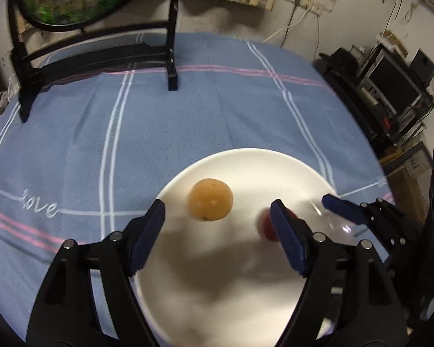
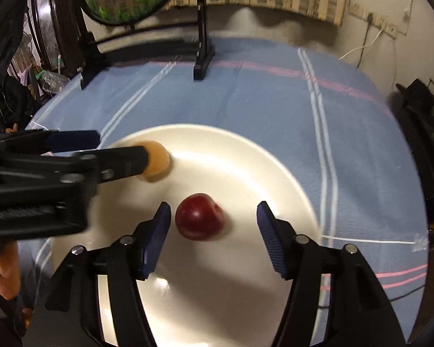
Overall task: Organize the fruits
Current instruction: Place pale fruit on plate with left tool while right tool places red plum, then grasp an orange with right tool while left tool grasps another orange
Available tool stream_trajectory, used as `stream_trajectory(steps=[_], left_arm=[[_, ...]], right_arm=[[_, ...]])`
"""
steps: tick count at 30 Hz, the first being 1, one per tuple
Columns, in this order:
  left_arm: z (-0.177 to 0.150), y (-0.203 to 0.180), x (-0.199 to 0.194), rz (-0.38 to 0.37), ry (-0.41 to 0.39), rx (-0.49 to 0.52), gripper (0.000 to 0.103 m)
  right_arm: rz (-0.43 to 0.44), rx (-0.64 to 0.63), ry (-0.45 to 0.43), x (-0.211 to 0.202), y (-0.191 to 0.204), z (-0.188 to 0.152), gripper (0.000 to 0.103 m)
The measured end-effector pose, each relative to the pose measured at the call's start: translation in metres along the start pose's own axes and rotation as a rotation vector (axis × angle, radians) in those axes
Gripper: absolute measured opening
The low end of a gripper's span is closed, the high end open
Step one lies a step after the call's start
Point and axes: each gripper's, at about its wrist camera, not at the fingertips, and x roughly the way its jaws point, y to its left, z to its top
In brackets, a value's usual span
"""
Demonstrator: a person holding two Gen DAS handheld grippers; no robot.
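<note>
A white plate [image 1: 275, 173] lies on the desk, which is covered with a blue cloth [image 1: 188, 115] with white and pink stripes. On the plate there are two fruits, well apart: an orange fruit [image 1: 210, 199] on the left part and a dark red fruit [image 2: 199, 217] more to the right. The left hand-held gripper [image 1: 217, 243] is released, its jaws wide, and the orange fruit sits just in front of the gap between them, not gripped. The right hand-held gripper [image 2: 214, 237] is released too; the red fruit lies between its fingers, closer to the left finger [image 2: 156, 240], and no finger presses it. At the far side of the desk stands a black frame [image 2: 201, 29] holding a round picture
</note>
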Motion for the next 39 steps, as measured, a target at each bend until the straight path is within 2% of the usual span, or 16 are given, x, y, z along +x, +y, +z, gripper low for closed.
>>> stream_trajectory(steps=[4,7,13,19,22,25,31,36,37,39], left_arm=[[-0.035,0.003,-0.048,-0.011,-0.042,0.012,0.082],[-0.077,-0.003,-0.078,0.028,-0.091,0.071,0.088],[-0.147,-0.004,-0.101,0.028,-0.103,0.089,0.088],[-0.181,-0.005,-0.119,0.055,-0.122,0.104,0.088],[-0.191,-0.003,-0.126,0.061,-0.128,0.109,0.088],[-0.203,0.003,-0.134,0.057,-0.140,0.101,0.088],[-0.229,0.020,-0.140,0.079,-0.136,0.085,0.088],[-0.244,0.035,-0.139,0.074,-0.109,0.056,0.088],[-0.247,0.038,-0.138,0.078,-0.102,0.054,0.088],[-0.255,0.039,-0.137,0.083,-0.089,0.055,0.088]], right_arm=[[0.018,0.028,-0.027,-0.051,0.005,-0.022,0.064],[0.048,0.047,-0.026,-0.081,0.017,-0.054,0.066],[0.069,0.041,-0.027,-0.111,0.048,-0.115,0.066],[0.060,0.033,-0.047,-0.130,0.062,-0.130,0.066],[0.040,0.042,-0.055,-0.136,0.060,-0.133,0.066],[0.025,0.053,-0.057,-0.141,0.059,-0.152,0.066],[0.053,0.128,0.029,-0.124,0.051,-0.196,0.066],[0.059,0.138,0.048,-0.108,0.050,-0.209,0.065],[0.069,0.135,0.044,-0.104,0.050,-0.210,0.053],[0.127,0.155,0.050,-0.097,0.048,-0.212,0.046]])
